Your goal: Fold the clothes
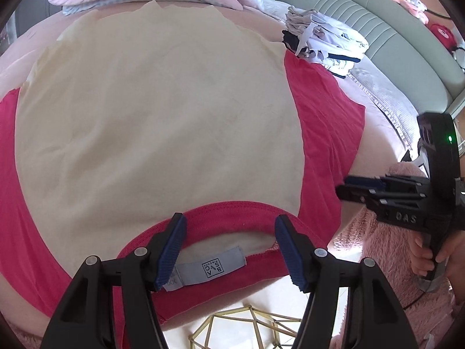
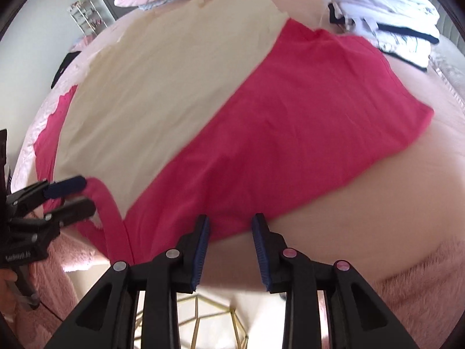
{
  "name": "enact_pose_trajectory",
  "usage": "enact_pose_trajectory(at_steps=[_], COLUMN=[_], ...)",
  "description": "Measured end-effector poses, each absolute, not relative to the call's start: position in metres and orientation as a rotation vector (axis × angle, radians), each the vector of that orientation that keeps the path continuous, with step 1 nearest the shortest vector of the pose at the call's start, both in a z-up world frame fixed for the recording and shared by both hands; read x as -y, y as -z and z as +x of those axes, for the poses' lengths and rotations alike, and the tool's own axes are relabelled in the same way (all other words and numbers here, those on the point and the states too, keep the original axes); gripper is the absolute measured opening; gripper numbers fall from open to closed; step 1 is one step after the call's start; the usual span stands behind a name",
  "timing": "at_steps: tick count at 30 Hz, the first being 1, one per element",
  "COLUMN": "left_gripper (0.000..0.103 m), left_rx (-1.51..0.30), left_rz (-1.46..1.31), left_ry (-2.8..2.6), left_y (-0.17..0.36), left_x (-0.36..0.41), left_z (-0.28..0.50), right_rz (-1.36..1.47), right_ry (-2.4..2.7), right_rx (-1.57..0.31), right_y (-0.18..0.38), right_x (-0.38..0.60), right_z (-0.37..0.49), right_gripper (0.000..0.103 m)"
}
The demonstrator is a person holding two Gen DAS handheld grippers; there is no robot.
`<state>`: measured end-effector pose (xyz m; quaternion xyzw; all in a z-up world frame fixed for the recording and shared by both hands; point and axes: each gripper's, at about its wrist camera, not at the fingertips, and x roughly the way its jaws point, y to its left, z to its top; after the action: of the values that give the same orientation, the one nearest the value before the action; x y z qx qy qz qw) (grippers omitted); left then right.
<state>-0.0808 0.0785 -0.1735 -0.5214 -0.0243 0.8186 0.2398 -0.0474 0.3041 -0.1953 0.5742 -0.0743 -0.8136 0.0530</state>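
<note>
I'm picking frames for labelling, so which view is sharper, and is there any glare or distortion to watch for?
Left wrist view: crisp, the neck label is in focus; a bright glare patch sits right of the collar. Right wrist view: motion-blurred, the pink shirt edges and clothes pile are smeared. Both: strong fisheye bulge, dark vignette at the corners.

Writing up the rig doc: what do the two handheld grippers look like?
Both the left gripper and the right gripper are matte black plastic with silver pivot pins and ribbed blue finger pads. The right one's body bears raised lettering, a green LED and a thin black cable.
</note>
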Motion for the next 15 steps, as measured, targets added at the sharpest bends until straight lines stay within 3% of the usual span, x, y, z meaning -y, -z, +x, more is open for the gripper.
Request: enact_pose_trajectory(at_steps=[3, 8, 12, 15], left_gripper=[0.061, 0.062, 0.062, 0.062], left_rx=[0.089, 0.107, 0.096, 0.094], left_rz=[-1.428, -1.423, -1.367, -1.295], left_ry=[-2.234, -2.244, -2.277, -2.314], left_y=[0.175, 0.174, 0.165, 0.157], left_x=[-0.078, -0.081, -0.083, -0.082], left_z=[-0.085, -0.089, -0.086, -0.081], right_rz=[1.763, 1.609, 1.57, 1.71], right_ry=[2.449, 2.544, 2.507, 2.401], right_rx=[0.186, 0.332, 0.197, 0.114], right_y=[0.19, 0.161, 0.158, 0.177], right_x=[-0.304, -0.312, -0.283, -0.257], right_z=[-0.03, -0.024, -0.043, -0.043], right_gripper=[0.03, 0.03, 0.03, 0.03])
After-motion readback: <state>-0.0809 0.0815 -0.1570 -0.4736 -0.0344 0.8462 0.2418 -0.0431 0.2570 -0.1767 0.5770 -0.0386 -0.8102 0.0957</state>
